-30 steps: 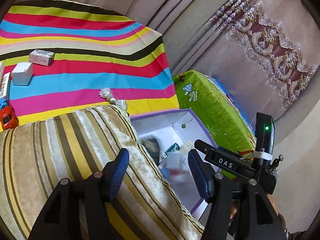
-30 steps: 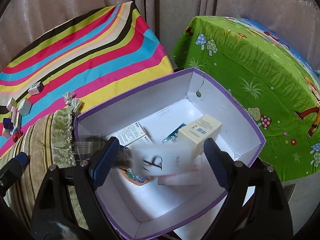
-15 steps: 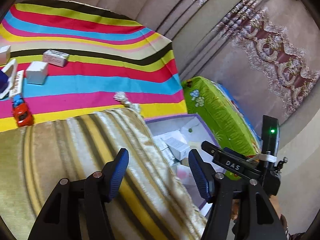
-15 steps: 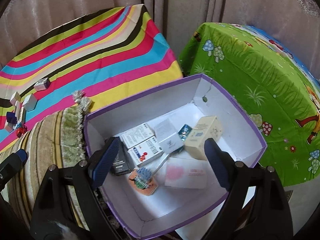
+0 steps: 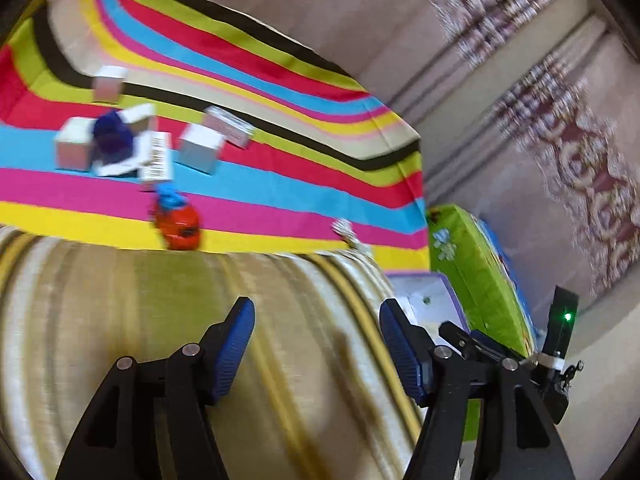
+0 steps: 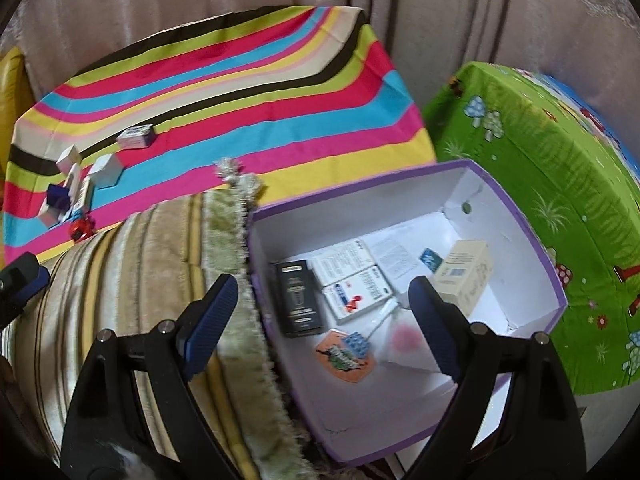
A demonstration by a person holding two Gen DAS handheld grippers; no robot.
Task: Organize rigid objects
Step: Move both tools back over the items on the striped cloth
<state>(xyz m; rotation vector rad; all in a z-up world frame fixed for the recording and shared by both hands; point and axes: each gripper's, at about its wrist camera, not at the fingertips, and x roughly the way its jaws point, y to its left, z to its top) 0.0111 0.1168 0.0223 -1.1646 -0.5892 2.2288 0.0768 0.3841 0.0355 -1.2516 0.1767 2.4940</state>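
Remaining small white cardboard boxes point(image 5: 200, 148) and red toy car point(image 5: 180, 224): upper left, on striped cloth | purple-rimmed white bin point(image 6: 520, 216): part-filled, lower right | left claw point(image 5: 316, 344): empty, opening | right claw point(image 6: 324, 320): empty, spread wide | step, I judge: between placements | next: reach left, close on one box.

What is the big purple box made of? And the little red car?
The purple box looks like cardboard: thin matte white walls, creased and slightly torn at the corners. The red car seems glossy plastic, judging by its bright shine, though blur leaves that unsure.
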